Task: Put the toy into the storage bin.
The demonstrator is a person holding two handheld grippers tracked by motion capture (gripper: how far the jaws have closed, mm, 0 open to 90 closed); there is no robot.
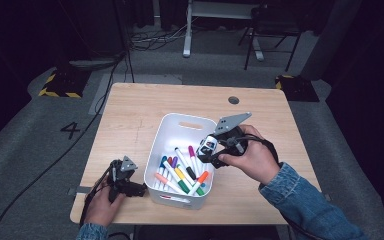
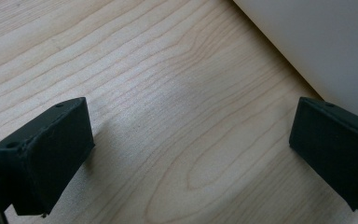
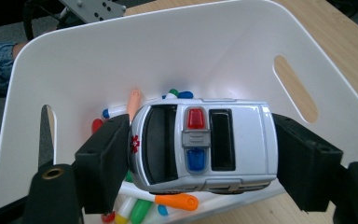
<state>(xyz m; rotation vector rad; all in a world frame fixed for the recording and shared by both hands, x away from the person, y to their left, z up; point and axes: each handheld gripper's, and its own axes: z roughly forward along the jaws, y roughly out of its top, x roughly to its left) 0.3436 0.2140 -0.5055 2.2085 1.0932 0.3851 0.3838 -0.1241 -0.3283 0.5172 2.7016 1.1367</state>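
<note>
- White toy ambulance with red and blue roof lights is clamped end to end in the right tool, one black pad pressed on each end of the car. In the high view the right tool has it up in the air over the right rim of the bin, not resting on anything.
- That bin is a white plastic basket with slot handles, sitting about mid-counter on the light wood counter.
- Inside the basket there's a heap of markers, caps in purple, blue, green, yellow and orange, piled at the near end. The far end looks bare.
- In the right tool's view the car hangs right above those markers, an orange-capped one just under its side.
- Left tool sits low at the near left corner of the counter, just beside the basket's left wall, held in the person's left hand.
- Its own view shows the left tool spread wide with only bare wood between the pads, and the basket wall close to one side. I can't tell whether it touches.
- Right hand comes in from a denim sleeve.
</note>
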